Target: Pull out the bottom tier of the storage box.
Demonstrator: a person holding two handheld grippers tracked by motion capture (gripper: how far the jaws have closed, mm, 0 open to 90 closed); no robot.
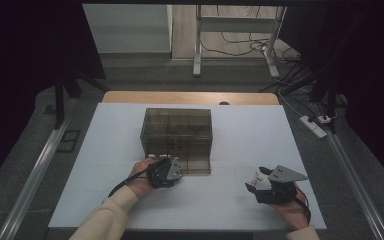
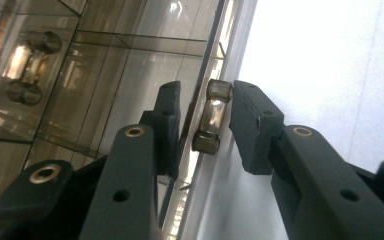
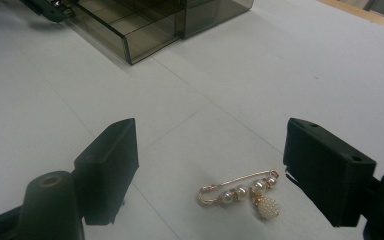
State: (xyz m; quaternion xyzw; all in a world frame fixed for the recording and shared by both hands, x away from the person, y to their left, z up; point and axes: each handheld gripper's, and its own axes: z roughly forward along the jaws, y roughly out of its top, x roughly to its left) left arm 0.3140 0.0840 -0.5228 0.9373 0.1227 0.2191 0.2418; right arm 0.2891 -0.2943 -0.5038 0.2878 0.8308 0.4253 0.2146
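**Left jaws at drawer handle, right jaws spread over brooch**

From the high view I see the overall layout: a smoky translucent plastic drawer box [image 1: 178, 134] stands mid-tabletop [image 1: 100, 200] on a pale matte surface, with one lower drawer [image 1: 196, 165] pulled out toward me. My left gripper [image 1: 174, 165] sits at the box's front, just beside that drawer. My right gripper [image 1: 256, 180] rests well apart from the box, near the right front of the tabletop.

The left gripper view supplies what the high view cannot: a small tinted, glossy bar handle [image 2: 212, 116] on a drawer front stands between my left jaws. The jaws are partly spread. The right-hand pad lies against or just beside the handle's upper end; the left-hand pad stands apart from it, behind the panel edge. I cannot tell whether the pads press. Through the clear walls I see another handle [image 2: 31, 67] of the same shape and internal dividers.

The right gripper view shows the brooch [image 3: 245, 194]: a gold-coloured safety-pin bar carrying round pearl beads and a hanging beaded pearl drop. It lies flat on the tabletop between my right jaws, which are spread wide and touch nothing. The same view shows the open drawer's rectangular, thin-walled tray.
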